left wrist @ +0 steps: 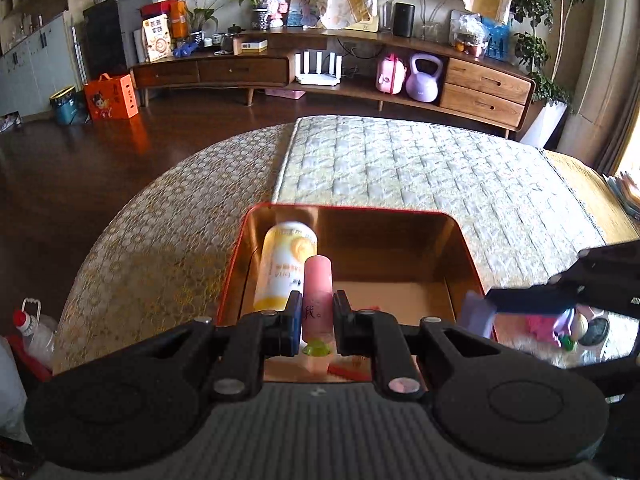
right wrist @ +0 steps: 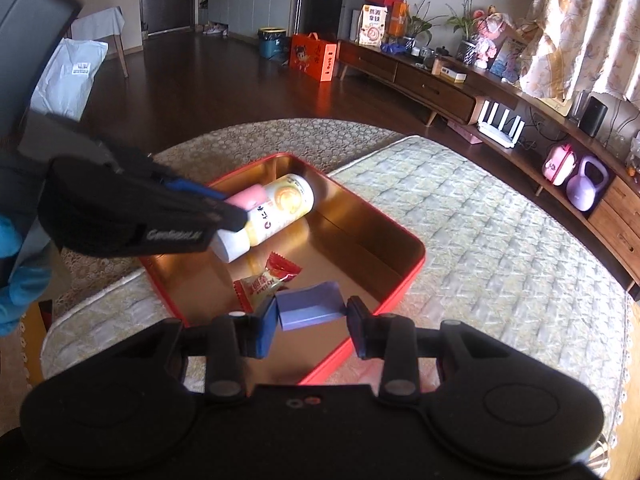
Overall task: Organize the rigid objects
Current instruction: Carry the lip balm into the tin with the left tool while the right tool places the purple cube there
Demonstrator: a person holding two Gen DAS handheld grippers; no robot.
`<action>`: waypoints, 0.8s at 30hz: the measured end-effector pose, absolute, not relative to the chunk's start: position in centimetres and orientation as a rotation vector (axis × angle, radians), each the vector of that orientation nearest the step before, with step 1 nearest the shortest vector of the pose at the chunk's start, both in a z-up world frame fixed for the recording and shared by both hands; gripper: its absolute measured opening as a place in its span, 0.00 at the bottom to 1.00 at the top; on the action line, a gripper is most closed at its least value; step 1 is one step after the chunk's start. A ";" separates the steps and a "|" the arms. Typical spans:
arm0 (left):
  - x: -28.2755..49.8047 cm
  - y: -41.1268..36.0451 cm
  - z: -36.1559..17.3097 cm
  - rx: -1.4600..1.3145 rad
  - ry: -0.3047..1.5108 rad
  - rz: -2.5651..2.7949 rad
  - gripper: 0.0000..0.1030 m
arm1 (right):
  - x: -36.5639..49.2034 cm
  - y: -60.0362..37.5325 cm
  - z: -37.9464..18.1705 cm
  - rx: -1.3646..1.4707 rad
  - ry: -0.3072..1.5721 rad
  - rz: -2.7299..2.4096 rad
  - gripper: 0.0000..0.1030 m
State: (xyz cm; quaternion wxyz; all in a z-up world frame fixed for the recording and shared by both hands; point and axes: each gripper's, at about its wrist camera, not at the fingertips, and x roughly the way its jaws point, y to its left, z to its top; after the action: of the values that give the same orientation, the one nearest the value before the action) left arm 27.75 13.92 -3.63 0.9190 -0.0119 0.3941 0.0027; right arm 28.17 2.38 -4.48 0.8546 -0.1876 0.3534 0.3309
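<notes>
Left wrist view: you are holding the left tool (left wrist: 317,322) angled downward over the red tin (left wrist: 466,248), its pads clamped on a pink tube (left wrist: 318,292) that is pointing forward into the tin. The tube is carrying one red character, not fully legible. Behind it, a yellow-and-white bottle (left wrist: 286,264) is lying in the tin's left side, its printing blurred.

Right wrist view: you are holding the right tool (right wrist: 312,312) tilted down over the tin's near corner, gripping a small lilac box (right wrist: 308,306) between both pads. A red-and-yellow sweet wrapper (right wrist: 266,280) is lying on the tin floor; its characters are unreadable. The left tool's casing is showing white lettering, too blurred to read. The tin is sitting on the quilted pad (right wrist: 480,240) covering the worktop.
</notes>
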 end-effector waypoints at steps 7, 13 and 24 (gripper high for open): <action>32.1 13.3 -5.0 -0.029 0.845 -0.032 0.15 | 29.8 3.6 -5.7 -0.422 0.769 0.715 0.35; 34.4 12.9 -6.3 -0.045 0.885 -0.059 0.15 | 30.3 4.2 -6.4 -0.437 0.789 0.745 0.35; 36.1 11.6 -8.3 0.005 0.967 -0.078 0.15 | 29.9 4.7 -8.0 -0.456 0.825 0.773 0.35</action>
State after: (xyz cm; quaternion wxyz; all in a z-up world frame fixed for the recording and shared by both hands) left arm 36.07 11.58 -8.34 0.8846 0.0024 0.4648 -0.0374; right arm 29.90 4.67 -8.03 0.8199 -0.2140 0.3874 0.3632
